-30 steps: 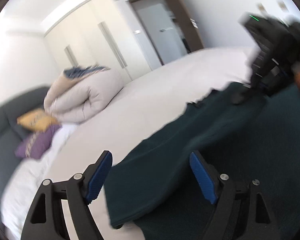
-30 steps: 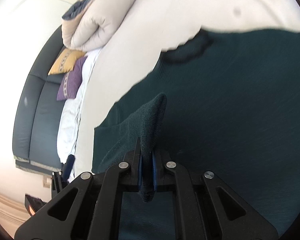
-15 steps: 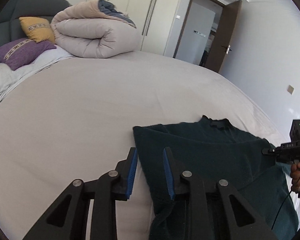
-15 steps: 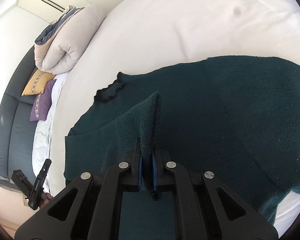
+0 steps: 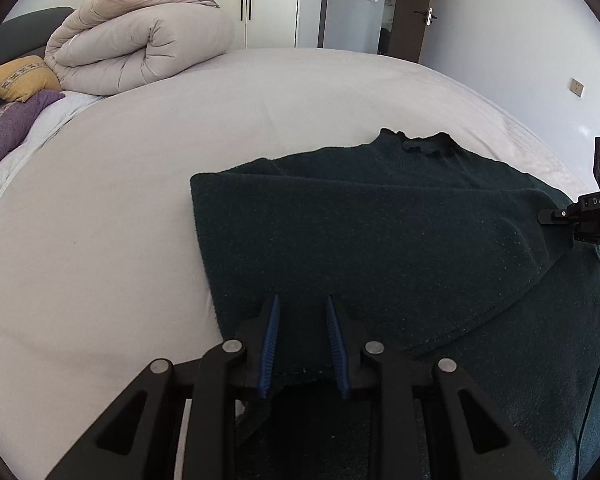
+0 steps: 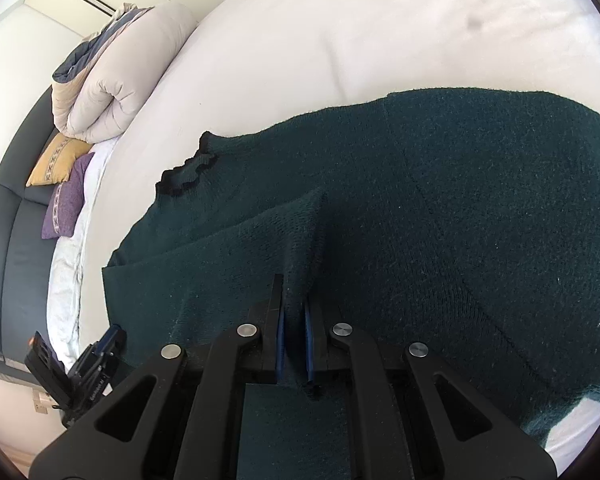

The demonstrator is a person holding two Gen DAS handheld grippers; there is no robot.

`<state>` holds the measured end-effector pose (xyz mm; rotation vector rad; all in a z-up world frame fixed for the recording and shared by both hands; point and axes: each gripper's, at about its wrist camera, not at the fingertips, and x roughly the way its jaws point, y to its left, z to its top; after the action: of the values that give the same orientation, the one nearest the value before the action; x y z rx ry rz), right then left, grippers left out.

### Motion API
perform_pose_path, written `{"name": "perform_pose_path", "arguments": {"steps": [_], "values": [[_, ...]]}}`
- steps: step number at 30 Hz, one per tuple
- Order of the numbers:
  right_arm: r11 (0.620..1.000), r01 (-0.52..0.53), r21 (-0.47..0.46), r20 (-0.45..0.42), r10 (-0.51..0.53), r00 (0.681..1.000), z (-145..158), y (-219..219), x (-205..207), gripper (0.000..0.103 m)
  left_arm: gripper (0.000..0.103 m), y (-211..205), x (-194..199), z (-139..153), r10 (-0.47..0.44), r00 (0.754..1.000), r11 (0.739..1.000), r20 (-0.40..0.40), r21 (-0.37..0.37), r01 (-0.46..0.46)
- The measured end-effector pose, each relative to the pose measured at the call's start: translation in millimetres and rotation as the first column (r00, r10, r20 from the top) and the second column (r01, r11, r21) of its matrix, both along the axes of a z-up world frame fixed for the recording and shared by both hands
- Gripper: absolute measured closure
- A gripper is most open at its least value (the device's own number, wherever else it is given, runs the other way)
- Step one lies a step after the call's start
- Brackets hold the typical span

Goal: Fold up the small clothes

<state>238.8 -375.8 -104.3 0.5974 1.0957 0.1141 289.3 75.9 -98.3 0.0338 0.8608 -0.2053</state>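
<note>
**Ana:** Sweater, dark green with a ruffled collar, lies spread on the bed, its left side folded over onto the body. What about the left hand-held gripper?

**Ben:** Its blue pads stand apart with a clear gap between them. They hover over the near left part of the sweater, just inside the folded edge. Nothing is clamped between them, so it is released. Whether the tips touch the knit, I cannot tell.

**Ana:** And the right hand-held gripper?

**Ben:** Clenched. In its own view the pads are nearly together, with a ridge of green fabric pinched between them, and the knit rises in a fold from the fingers. In the left view that gripper sits at the far right edge, touching the corner of the folded-over layer.

**Ana:** What else is on the bed?

**Ben:** At the head end, far left, a yellow cushion and a purple cushion beside it, against a dark headboard. Next to them sits a rolled beige duvet. Beyond the bed are white wardrobe doors and, to their right, an open dark door.

**Ana:** Any containers?

**Ben:** I see none.
</note>
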Motion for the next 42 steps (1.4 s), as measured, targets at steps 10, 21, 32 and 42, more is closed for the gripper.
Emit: {"name": "perform_pose_path", "arguments": {"steps": [10, 21, 32, 42], "values": [[0.998, 0.009, -0.055, 0.049, -0.006, 0.999, 3.0, 0.9, 2.5, 0.096, 0.076, -2.3, -3.6, 0.8, -0.003, 1.0, 0.999, 0.008, 0.038, 0.002], [0.992, 0.024, -0.124, 0.15, -0.005, 0.989, 42.5, 22.7, -15.2, 0.087, 0.073, -8.6, -5.4, 2.2, -0.002, 1.0, 0.996, 0.031, 0.089, -0.001], [0.99, 0.1, 0.099, 0.105, -0.11, 0.988, -5.5, 5.5, -24.7, 0.087, 0.072, -3.4, -4.5, 1.8, 0.005, 1.0, 0.998, 0.026, 0.056, -0.006], [0.752, 0.611, 0.248, 0.107, -0.648, 0.754, 19.8, -172.5, -215.0, 0.036, 0.033, 5.4, -23.1, 46.9, 0.027, 0.987, 0.988, 0.157, -0.156, -0.003]]}}
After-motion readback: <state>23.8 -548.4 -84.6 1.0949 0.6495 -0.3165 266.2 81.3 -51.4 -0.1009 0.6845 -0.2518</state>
